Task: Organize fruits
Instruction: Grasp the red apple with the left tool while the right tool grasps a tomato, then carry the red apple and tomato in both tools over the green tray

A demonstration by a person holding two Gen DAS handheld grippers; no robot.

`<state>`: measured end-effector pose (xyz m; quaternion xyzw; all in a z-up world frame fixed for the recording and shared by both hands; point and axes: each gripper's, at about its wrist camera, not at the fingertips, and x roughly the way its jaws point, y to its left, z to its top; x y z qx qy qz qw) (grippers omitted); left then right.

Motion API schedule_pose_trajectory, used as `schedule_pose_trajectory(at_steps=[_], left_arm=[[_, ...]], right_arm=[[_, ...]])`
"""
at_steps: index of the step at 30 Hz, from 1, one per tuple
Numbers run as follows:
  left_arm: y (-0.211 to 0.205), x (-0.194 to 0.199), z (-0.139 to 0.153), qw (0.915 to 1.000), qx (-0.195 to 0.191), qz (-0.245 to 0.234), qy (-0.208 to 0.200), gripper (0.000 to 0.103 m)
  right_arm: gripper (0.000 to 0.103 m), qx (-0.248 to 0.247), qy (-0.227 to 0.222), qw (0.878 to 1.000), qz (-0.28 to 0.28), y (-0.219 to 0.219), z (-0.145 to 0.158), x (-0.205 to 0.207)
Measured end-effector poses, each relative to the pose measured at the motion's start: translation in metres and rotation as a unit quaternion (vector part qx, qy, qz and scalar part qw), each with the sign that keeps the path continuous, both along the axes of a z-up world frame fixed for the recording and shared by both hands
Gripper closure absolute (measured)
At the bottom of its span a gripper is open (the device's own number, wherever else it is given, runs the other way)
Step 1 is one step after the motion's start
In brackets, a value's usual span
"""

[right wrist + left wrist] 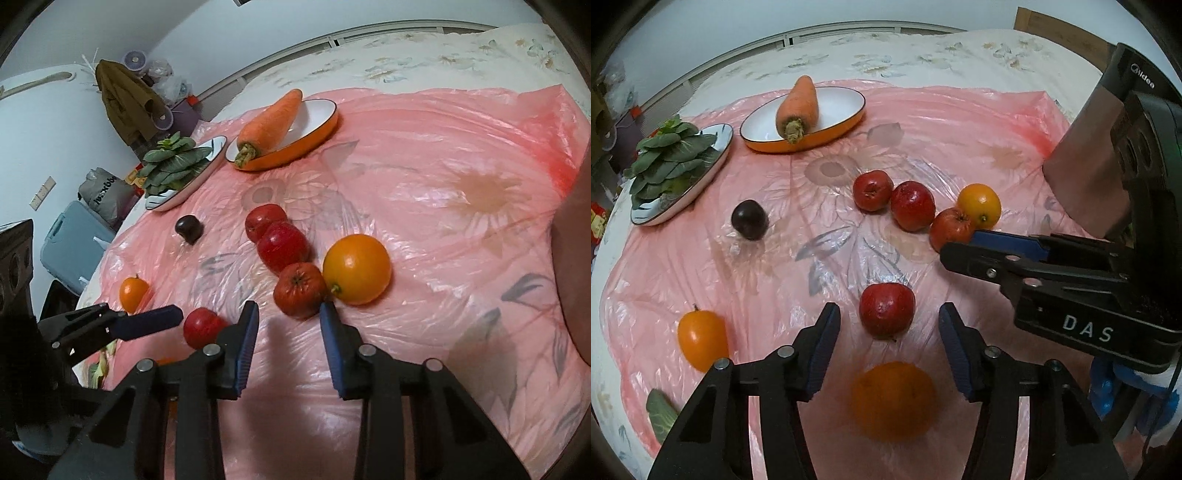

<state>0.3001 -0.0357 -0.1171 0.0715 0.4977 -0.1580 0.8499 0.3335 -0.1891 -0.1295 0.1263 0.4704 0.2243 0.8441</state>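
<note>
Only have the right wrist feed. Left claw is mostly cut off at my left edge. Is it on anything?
Observer: No. The left claw is open. The lone red apple sits in line with the gap at its fingertips, and the pads are clear of it.
Operator: Anything under that claw I can't see?
Observer: A large orange lies right below it, nearer its camera than the apple.
Operator: What's the brown blur at my right edge?
Observer: A metal-sided appliance with a black top, standing on the pink sheet.
</note>
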Motion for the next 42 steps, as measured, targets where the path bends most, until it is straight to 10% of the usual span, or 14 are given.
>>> schedule_pose_trajectory(at_steps=[11, 42], left_arm=[[0.005, 0.012, -0.011, 0.9996, -0.012, 0.008, 0.023, 0.075], [0.001, -0.044, 0.046, 0.9971, -0.067, 0.037, -0.006, 0.075]], right_arm=[[0.078, -0.019, 0.006, 1.0, -0.018, 0.007, -0.008, 0.015], [0.079, -0.006, -0.034, 0.999, -0.036, -0.05, 0.05, -0.087]])
